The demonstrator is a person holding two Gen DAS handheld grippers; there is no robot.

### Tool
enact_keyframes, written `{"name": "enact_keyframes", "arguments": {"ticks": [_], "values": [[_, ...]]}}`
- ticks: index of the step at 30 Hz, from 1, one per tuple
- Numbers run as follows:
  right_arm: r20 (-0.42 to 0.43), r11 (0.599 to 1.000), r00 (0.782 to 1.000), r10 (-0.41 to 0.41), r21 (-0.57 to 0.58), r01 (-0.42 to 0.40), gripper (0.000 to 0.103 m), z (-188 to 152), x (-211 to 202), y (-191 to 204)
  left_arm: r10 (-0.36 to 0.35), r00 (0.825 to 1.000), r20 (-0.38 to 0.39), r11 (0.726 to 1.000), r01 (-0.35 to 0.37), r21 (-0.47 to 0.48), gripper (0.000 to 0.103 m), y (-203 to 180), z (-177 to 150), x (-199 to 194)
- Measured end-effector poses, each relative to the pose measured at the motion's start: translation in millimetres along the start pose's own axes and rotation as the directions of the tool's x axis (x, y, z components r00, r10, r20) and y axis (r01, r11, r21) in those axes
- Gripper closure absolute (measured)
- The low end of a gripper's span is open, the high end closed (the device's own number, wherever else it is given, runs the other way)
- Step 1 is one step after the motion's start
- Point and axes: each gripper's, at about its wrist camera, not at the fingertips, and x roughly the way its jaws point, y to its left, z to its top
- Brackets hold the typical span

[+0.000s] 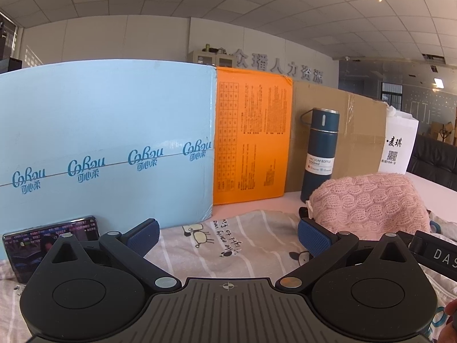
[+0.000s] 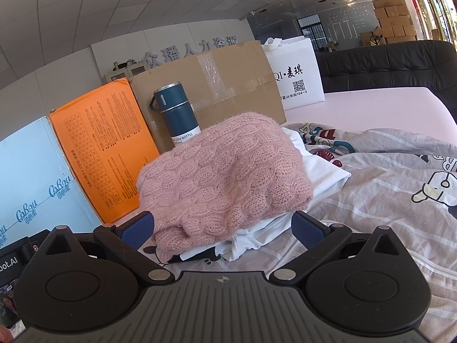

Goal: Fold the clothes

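I am holding both grippers with fingers spread apart, the left gripper (image 1: 227, 235) hovering over the striped cartoon-print sheet (image 1: 242, 237) and the right gripper (image 2: 224, 228) framing the folded pink cable-knit sweater (image 2: 222, 171). The sweater is sitting on folded white cloth (image 2: 322, 180), and it is hiding the foot of the dark blue vacuum bottle (image 2: 175, 114). The taped brown cardboard box (image 2: 228, 85) and white paper bag (image 2: 297, 71) are standing behind, contents unseen.

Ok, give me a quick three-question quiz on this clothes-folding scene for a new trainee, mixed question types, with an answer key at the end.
1. True or false: the folded pink cable-knit sweater lies on top of a white garment.
2. Which object stands directly behind the sweater? A) the dark blue vacuum bottle B) the white paper bag C) the black smartphone
3. Fill in: the jaws of the left gripper and the right gripper are both ____.

Key: 1 true; 2 A; 3 open, with neither holding anything.
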Motion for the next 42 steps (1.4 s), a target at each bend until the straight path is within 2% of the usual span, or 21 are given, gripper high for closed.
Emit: {"name": "enact_keyframes", "arguments": {"ticks": [42], "values": [[0.007, 1.0, 1.0, -0.005, 0.002, 0.005, 0.0, 0.3, -1.5, -0.4, -0.027, 1.0, 0.016, 0.999, 0.026, 0.026, 0.0, -3.8, -0.9, -3.6]]}}
